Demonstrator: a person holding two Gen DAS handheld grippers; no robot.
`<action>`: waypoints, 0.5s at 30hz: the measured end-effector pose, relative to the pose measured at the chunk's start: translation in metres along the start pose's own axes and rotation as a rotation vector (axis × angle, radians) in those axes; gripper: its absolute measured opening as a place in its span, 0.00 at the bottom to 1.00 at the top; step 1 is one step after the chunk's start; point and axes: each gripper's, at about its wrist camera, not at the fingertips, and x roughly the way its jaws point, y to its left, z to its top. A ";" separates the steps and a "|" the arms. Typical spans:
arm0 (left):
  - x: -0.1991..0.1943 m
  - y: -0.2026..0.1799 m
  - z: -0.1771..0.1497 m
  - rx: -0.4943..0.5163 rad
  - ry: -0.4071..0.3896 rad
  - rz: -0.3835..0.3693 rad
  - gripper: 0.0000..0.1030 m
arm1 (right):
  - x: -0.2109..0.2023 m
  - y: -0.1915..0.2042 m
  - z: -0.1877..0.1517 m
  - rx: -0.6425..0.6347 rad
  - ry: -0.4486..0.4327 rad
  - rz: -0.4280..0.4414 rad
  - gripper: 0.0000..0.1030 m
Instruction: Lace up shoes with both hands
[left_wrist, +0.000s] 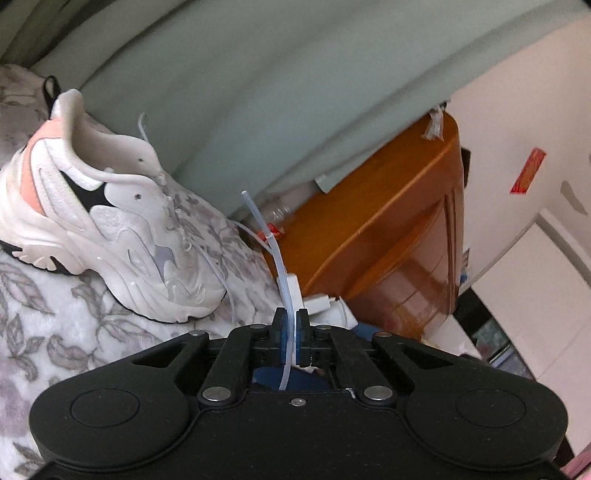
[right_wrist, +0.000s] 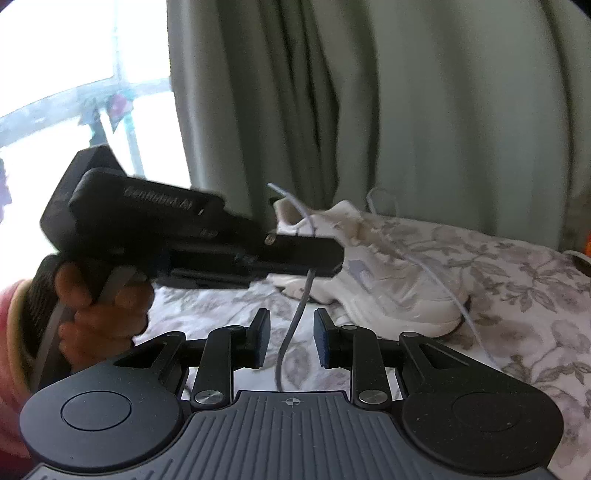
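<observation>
Gripping the lace (left_wrist: 287, 295) with your left tongs (left_wrist: 291, 325): jaws clenched on it, one end sticking up past the fingertips, the rest trailing back under the body. Landmark is the shoe (left_wrist: 99, 229), a white sneaker with a pink heel patch, lying on the floral blanket (left_wrist: 55, 332) of the bed. Your left tongs sit off the shoe's toe end, apart from it, with the lace running from the shoe across to the jaws. In the right wrist view your right tongs (right_wrist: 291, 338) are released, jaws wide apart, and a loose stretch of lace (right_wrist: 291, 332) hangs down between the pads without touching either. The left tongs' body (right_wrist: 192, 236) crosses in front of the shoe (right_wrist: 388, 266) there, your hand (right_wrist: 96, 314) on its grip. Beyond the shoe hangs the green curtain (right_wrist: 406, 110); an orange wooden cabinet (left_wrist: 388, 229) stands past its toe end.
</observation>
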 end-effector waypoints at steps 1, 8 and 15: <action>0.000 0.000 0.001 0.005 0.006 0.001 0.00 | -0.001 -0.002 0.000 0.013 -0.006 -0.008 0.21; 0.001 -0.001 -0.003 0.011 0.023 0.011 0.01 | -0.003 -0.016 -0.001 0.075 -0.007 -0.043 0.04; 0.000 0.005 0.000 -0.020 -0.005 0.039 0.21 | -0.015 -0.027 -0.011 0.106 -0.017 -0.065 0.03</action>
